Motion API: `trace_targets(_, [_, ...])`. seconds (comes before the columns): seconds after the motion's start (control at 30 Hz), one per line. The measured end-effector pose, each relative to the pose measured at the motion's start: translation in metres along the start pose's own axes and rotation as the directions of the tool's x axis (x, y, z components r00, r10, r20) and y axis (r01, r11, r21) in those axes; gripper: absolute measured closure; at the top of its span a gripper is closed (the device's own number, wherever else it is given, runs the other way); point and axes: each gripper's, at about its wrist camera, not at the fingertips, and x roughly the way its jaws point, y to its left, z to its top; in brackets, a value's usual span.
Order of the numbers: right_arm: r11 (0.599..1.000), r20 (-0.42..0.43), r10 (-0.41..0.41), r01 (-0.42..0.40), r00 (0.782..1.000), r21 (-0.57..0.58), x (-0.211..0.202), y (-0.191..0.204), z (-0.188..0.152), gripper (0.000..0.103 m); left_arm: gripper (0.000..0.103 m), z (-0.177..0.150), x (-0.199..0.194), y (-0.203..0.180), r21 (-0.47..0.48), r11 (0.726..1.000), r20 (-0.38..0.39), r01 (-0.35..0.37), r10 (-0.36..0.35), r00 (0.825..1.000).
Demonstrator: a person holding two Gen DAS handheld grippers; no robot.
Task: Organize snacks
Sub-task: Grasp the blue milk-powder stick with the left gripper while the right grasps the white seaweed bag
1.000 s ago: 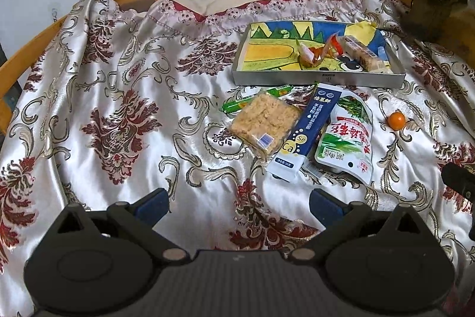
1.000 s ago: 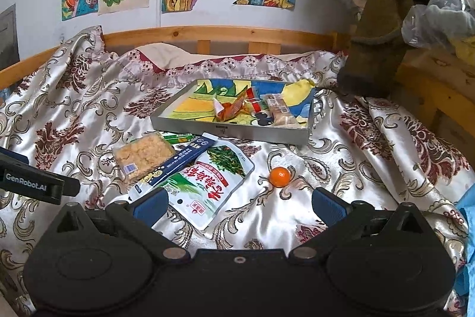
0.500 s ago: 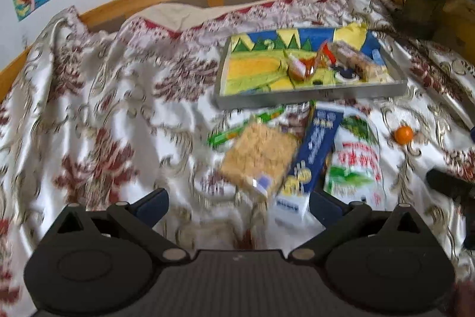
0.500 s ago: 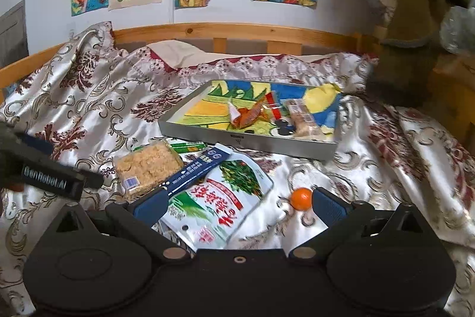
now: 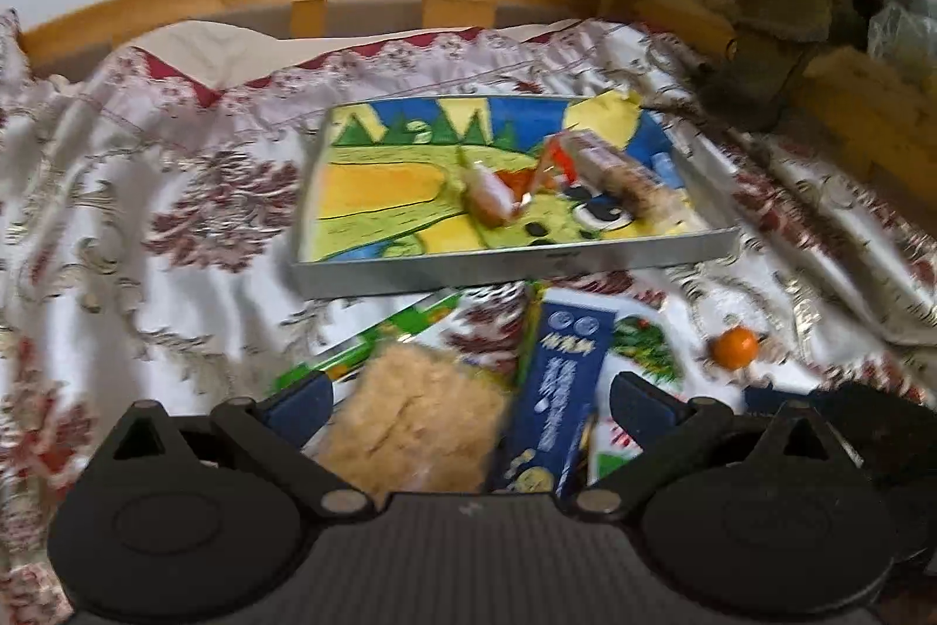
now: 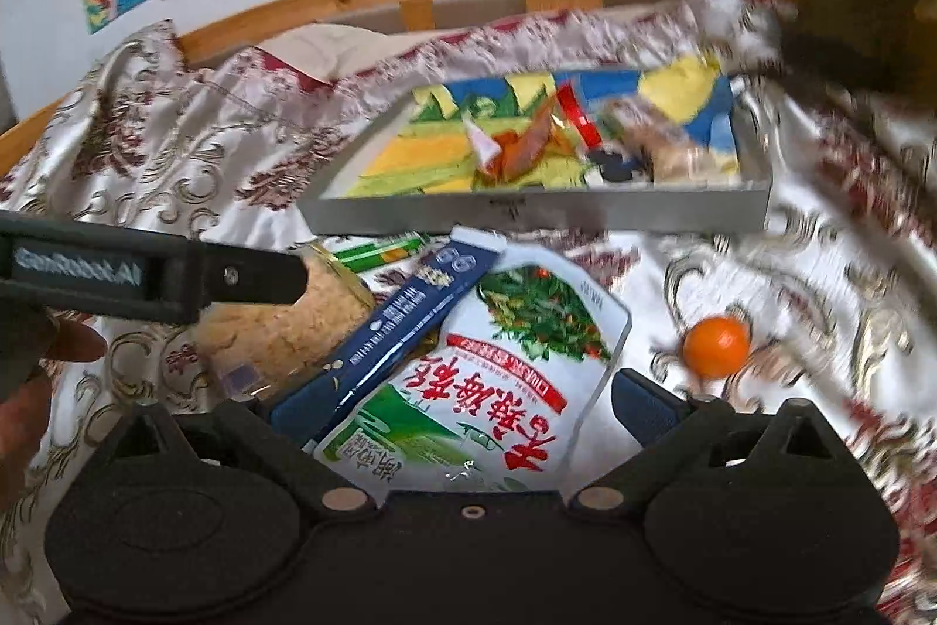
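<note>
Both tools are closing in for a pick-up, with nothing yet held. The left gripper [image 5: 471, 405] hangs with its fingers spread to either side of the clear-wrapped square of golden crispy snack [image 5: 419, 426] and the long dark-blue printed packet [image 5: 556, 390], while the right gripper [image 6: 462, 399] has its fingers spread over the white-and-green pouch with red lettering [image 6: 498, 379]. All three lie overlapping on the patterned satin bedspread [image 5: 146, 215], just in front of the shallow grey tray with a painted landscape floor [image 5: 515, 265]; a thin green stick packet [image 5: 363, 347] and a small orange ball-shaped fruit [image 6: 716, 345] lie near them. The next move likely calls for lowering until one pack sits between the fingers, without catching its neighbour. The tray holds what seem, through the blur, to be a red-orange foil wrapper [image 6: 527, 144] and a clear-wrapped brownish bar [image 5: 621, 177]; its left half is bare.
</note>
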Motion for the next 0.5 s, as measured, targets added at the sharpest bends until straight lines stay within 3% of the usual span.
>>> trace_targets(0.17, [0.999,-0.045,-0.029,0.031,0.999,0.030,0.014,-0.003,-0.005,0.006,0.001,0.002,0.012,-0.008,0.049,0.998,0.012,0.050,-0.051,0.999])
trace_targets(0.23, [0.997,-0.062,-0.006,0.010,0.998,0.071,0.017,-0.008,-0.006,0.011,0.001,0.001,0.017,-0.012,0.074,0.995,-0.006,0.064,-0.064,0.998])
trace_targets(0.33, [0.993,-0.087,0.018,-0.007,0.996,0.120,0.019,-0.012,-0.008,0.019,0.004,-0.003,0.027,-0.017,0.107,0.989,-0.041,0.098,-0.094,0.995])
trace_targets(0.5, [0.989,-0.105,0.016,0.000,0.994,0.146,0.010,-0.015,-0.006,0.041,0.019,-0.007,0.036,-0.017,0.094,0.987,-0.104,0.132,-0.122,0.987])
